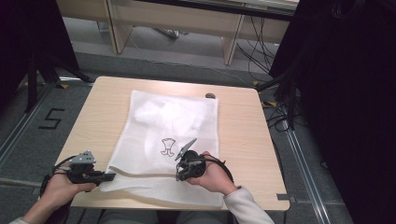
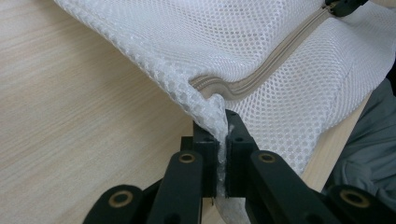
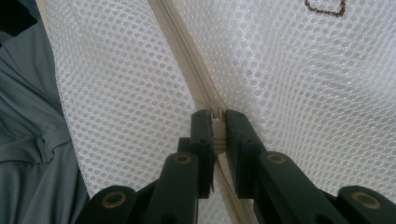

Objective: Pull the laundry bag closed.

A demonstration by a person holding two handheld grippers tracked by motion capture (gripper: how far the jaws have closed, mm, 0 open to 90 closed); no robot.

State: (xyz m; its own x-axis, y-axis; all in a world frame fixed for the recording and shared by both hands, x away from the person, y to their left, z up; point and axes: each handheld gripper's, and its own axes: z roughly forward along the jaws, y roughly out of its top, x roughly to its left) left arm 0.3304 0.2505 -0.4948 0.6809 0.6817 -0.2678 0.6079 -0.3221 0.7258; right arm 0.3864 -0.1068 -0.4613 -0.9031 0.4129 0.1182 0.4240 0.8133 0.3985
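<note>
A white mesh laundry bag (image 1: 168, 121) lies flat on the wooden table (image 1: 243, 135), with a small dark printed figure (image 1: 168, 147) on it. A beige zipper (image 1: 140, 174) runs along its near edge. My left gripper (image 1: 111, 176) is shut on the bag's near left corner, beside the zipper's end (image 2: 224, 88); the mesh (image 2: 261, 46) is pinched between its jaws (image 2: 223, 128). My right gripper (image 1: 180, 175) is shut on the zipper pull (image 3: 215, 115), further right along the zipper (image 3: 187, 60). Mesh (image 3: 289, 70) spreads on both sides of it.
A small dark object (image 1: 210, 95) sits at the table's far edge. The bag's near edge hangs slightly over the table's front edge, above the person's grey trousers (image 3: 28, 140). Black curtains and floor cables (image 1: 280, 116) flank the table.
</note>
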